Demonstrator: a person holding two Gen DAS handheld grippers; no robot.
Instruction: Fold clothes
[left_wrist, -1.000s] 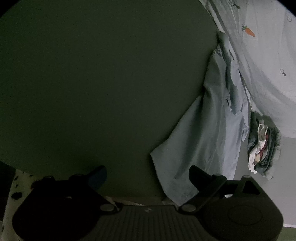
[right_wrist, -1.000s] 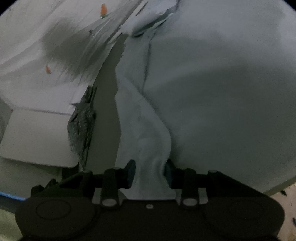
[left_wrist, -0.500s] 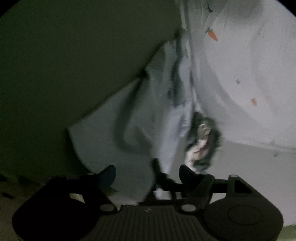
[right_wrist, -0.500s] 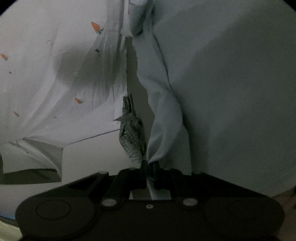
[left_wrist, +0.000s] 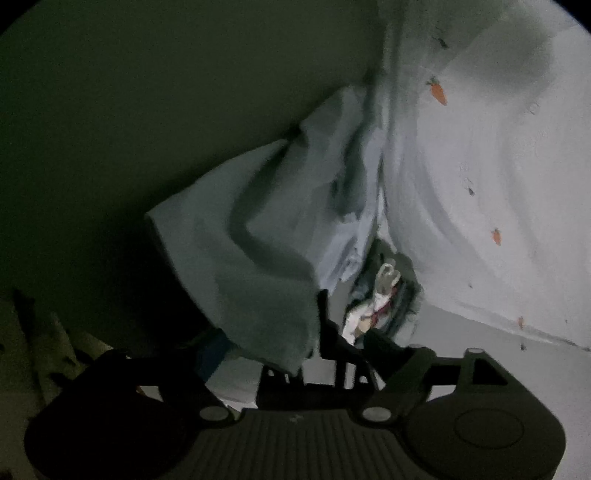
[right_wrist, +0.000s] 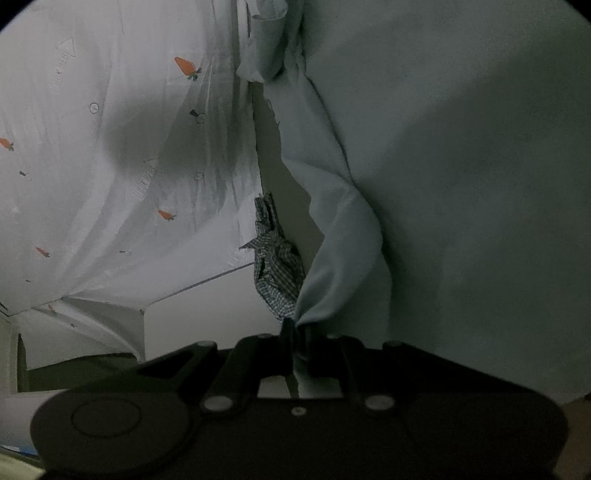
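right tongs (right_wrist: 295, 328) pinched on pale blue garment (right_wrist: 343, 236), left tongs (left_wrist: 295, 343) agape around its hem

The white carrot-print sheet (right_wrist: 110, 177) carries the only lettering in the right wrist view. At about ten o'clock a small triangle outline frames a line of pale grey capitals, too faint and tilted to read. Near nine o'clock, toward the centre, a second slanted line of capitals appears to read "LOOK HERE", though the letters are soft. In the left wrist view the same sheet (left_wrist: 480, 184) shows carrots and small marks at two o'clock, with no legible words.
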